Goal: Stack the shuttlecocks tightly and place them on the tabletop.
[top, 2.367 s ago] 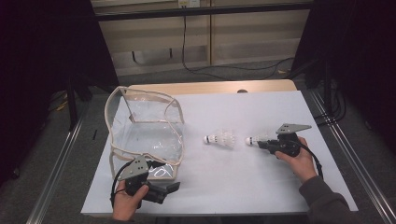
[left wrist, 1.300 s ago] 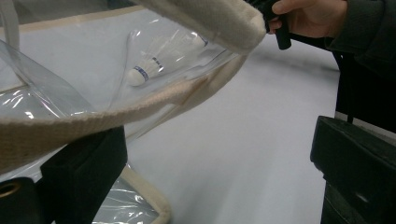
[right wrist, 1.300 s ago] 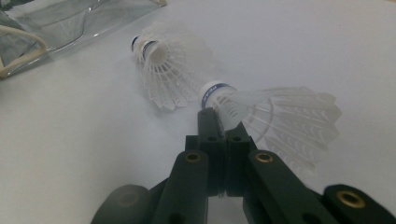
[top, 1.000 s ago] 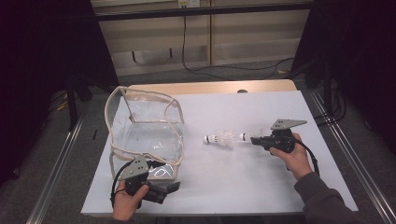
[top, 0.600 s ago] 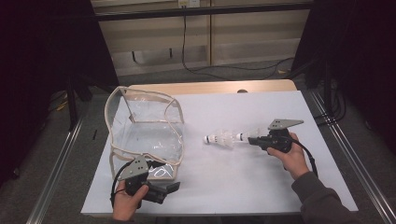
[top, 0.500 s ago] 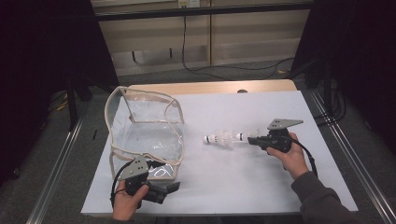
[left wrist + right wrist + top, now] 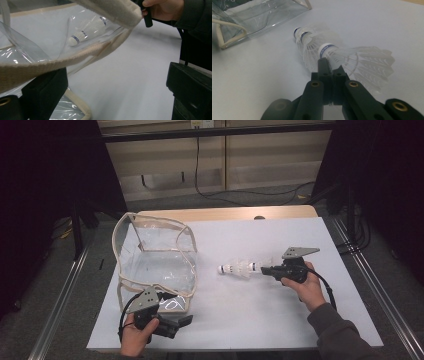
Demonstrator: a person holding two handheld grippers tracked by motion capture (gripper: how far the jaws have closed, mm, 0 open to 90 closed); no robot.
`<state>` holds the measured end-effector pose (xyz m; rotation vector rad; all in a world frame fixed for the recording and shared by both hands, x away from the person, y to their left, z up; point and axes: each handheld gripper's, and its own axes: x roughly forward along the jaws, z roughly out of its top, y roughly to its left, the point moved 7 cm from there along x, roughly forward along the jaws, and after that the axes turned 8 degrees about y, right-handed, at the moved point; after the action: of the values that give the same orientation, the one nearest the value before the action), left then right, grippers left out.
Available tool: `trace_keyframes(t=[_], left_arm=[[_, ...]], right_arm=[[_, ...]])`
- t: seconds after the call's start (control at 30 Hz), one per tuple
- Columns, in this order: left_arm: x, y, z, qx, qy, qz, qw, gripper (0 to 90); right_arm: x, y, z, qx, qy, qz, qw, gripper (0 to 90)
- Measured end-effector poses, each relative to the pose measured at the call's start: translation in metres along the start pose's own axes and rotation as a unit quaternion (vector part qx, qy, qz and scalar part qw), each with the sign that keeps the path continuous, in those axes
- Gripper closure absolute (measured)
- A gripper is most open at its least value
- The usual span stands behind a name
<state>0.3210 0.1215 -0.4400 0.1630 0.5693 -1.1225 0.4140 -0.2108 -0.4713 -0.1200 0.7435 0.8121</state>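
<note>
Right gripper (image 7: 329,65) clamped on feather skirt of one shuttlecock (image 7: 352,58), nested against a second shuttlecock (image 7: 310,41), both resting mid-tabletop (image 7: 250,320) toward its right edge. Left gripper (image 7: 175,325) near front-left corner, jaws around cloth rim of clear bag (image 7: 155,262); grip cannot be told. Very light, feathers brittle and easily crushed: best taken at the cork or low on skirt, gently.
</note>
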Motion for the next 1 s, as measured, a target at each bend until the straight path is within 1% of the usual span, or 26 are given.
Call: trace_keyframes(t=[1.0], left_arm=[[0.0001,0.0001,0.0,0.001,0.0,0.0,1.0,3.8]], right_arm=[[0.0087,0.0052,0.0072,-0.002,-0.005,0.012,0.9999,88.4]])
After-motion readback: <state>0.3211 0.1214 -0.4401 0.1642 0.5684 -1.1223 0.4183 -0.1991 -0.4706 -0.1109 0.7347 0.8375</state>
